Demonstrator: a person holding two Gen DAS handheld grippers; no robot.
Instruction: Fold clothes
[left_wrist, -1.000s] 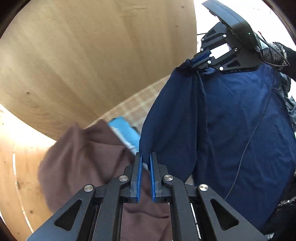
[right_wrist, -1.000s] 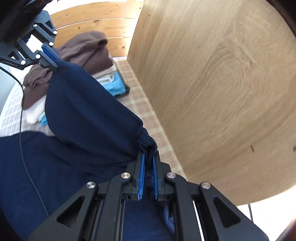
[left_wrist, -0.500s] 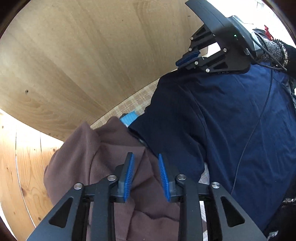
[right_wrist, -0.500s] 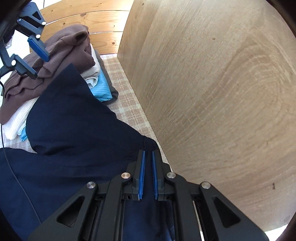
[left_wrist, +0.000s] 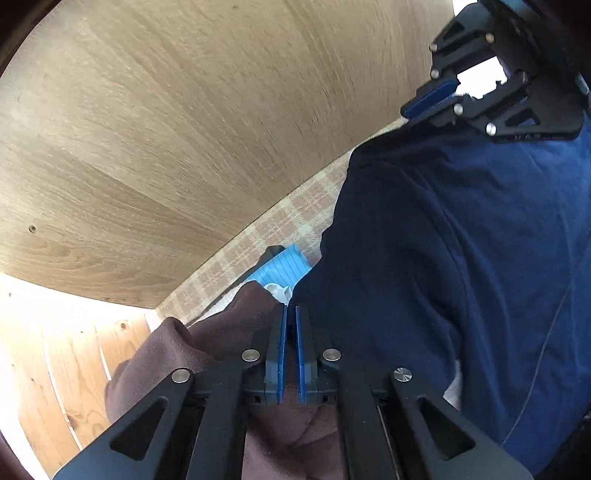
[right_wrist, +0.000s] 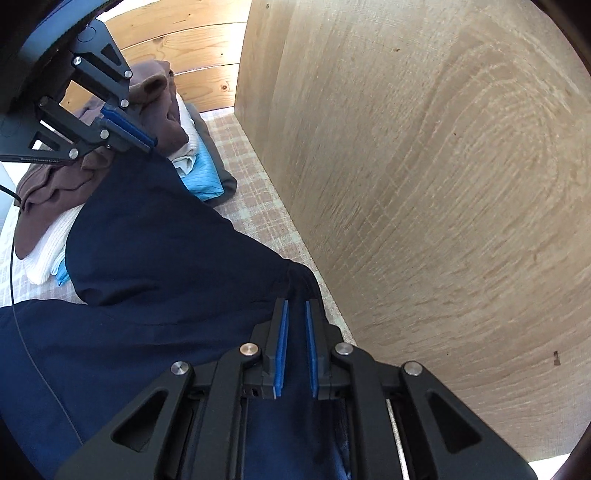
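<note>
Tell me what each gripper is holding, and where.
Left gripper seemingly pinches the navy garment at its folded edge. Right gripper has the garment's near end between narrow jaws; grip cannot be told.

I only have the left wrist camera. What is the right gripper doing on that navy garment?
Observer: In the right wrist view, the right gripper has its pads slightly parted over a fold of the navy garment. I cannot tell if it grips.
Operator: What's in the pile?
Observer: A white ribbed garment lies under the brown garment.
Operator: Is my left gripper holding navy?
Observer: A navy corner rises right to its closed tip, so probably.
</note>
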